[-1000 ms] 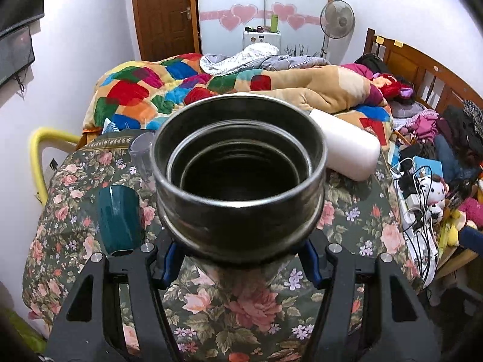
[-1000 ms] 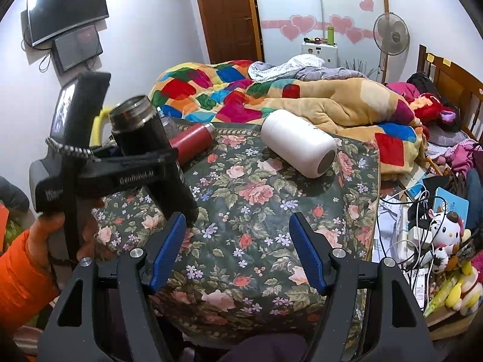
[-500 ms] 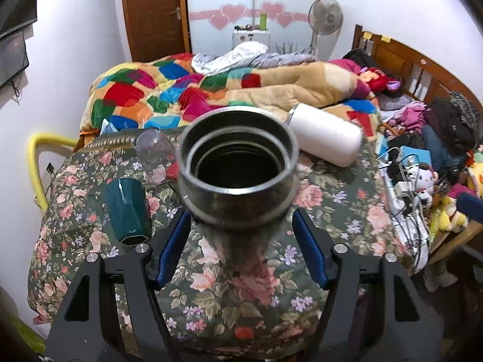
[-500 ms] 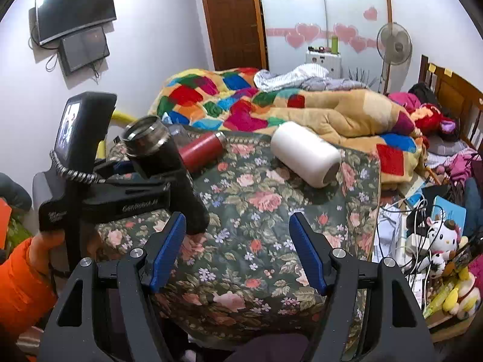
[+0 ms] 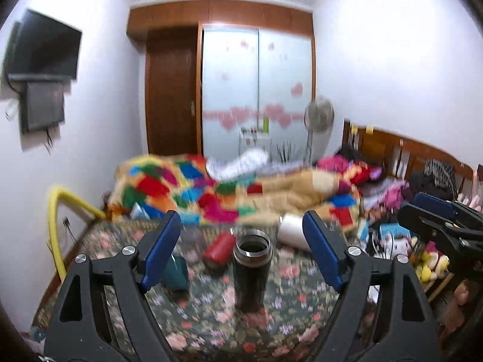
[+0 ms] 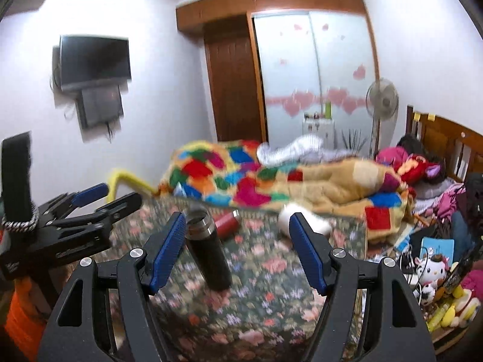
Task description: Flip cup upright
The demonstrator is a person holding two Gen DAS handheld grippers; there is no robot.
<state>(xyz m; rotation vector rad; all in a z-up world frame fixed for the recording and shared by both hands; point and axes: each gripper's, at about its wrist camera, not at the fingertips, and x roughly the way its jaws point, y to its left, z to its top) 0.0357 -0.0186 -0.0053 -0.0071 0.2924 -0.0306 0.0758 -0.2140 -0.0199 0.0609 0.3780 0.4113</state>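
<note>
Both the left tongs [image 5: 241, 255] and the right tongs [image 6: 237, 249] are spread wide and grasp nothing, while the black steel cup [image 5: 252, 274] stands upright, mouth up, on the floral worktop [image 5: 289, 310], with a red bottle [image 5: 219, 249] and a white cup [image 5: 292, 231] lying behind it.

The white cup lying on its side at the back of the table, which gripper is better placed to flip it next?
Probably the right gripper: the white cup lies just beyond its right-hand jaw, jaws open and empty. The left gripper faces the upright black flask.
</note>
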